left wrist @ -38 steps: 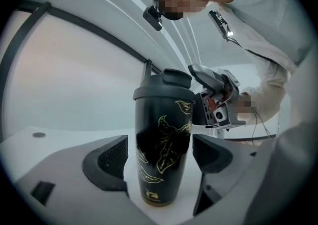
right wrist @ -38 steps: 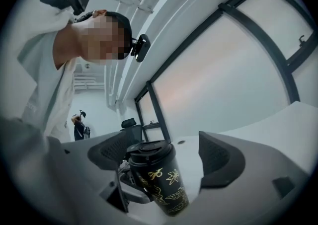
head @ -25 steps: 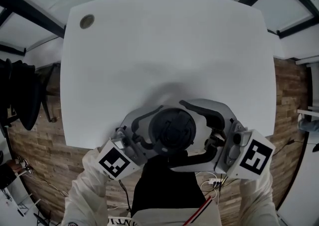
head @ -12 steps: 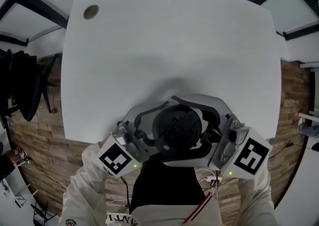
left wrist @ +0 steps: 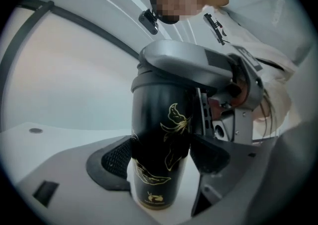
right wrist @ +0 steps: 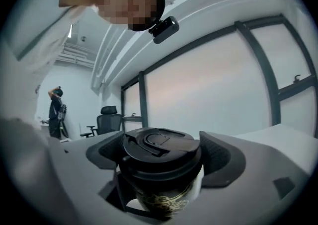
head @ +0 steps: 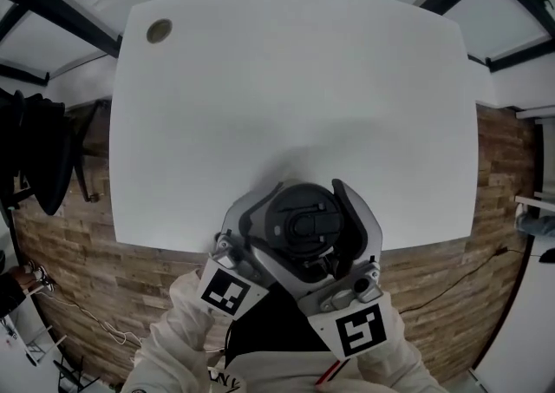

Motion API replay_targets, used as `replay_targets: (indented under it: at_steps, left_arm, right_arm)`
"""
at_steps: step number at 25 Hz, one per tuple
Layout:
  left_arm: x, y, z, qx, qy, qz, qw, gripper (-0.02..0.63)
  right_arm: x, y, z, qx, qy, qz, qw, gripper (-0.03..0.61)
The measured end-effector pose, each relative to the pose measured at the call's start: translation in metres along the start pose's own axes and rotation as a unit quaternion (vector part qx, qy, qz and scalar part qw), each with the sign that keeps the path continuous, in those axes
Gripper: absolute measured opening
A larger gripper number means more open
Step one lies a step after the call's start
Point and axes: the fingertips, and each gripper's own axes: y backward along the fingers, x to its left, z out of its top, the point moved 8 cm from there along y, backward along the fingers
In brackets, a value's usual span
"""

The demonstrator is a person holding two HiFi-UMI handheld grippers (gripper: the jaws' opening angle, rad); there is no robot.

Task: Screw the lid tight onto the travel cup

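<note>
Left hand-held gripper clamps cup; right hand-held gripper clasps, half-hides lid.

Left gripper clamped, right gripper apparently clamped

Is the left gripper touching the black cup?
Touching. The left gripper view shows the left gripper with both pads pressed against the travel cup.

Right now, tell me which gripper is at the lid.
The right gripper: its fingers flank the lid, while the left gripper clamps the cup lower down.
</note>
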Motion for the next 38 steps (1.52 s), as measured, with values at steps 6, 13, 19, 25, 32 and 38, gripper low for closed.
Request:
replay_targets:
  at_steps: [6, 13, 19, 25, 32, 38]
  left_arm:
    - [0.003, -0.001, 0.0, 0.0, 0.001, -0.019, 0.9998, 0.371]
    - [0.013, 0.0, 0.004, 0.01, -0.018, -0.104, 0.9944, 0.371]
    - [0.026, 0.003, 0.0, 0.023, -0.027, -0.189, 0.9814, 0.37]
    - [0.024, 0.0, 0.002, 0.021, -0.02, -0.189, 0.9815, 0.37]
    - [0.013, 0.003, -0.001, 0.009, -0.014, -0.107, 0.9941, 0.365]
    - [-0.003, 0.002, -0.001, 0.001, -0.001, -0.025, 0.9997, 0.365]
  right_arm:
    - [-0.002, 0.007, 0.0, -0.016, -0.015, 0.015, 1.0, 0.456]
    - [-0.026, 0.013, 0.003, 0.039, -0.013, 0.255, 0.966, 0.46]
    - [-0.028, -0.011, 0.004, 0.072, 0.014, 0.412, 0.908, 0.472]
    - [-0.026, -0.02, 0.004, 0.066, 0.028, 0.42, 0.905, 0.471]
    - [-0.016, -0.007, 0.002, 0.019, 0.021, 0.235, 0.972, 0.471]
    - [-0.002, 0.005, 0.001, -0.006, 0.003, 0.023, 1.0, 0.471]
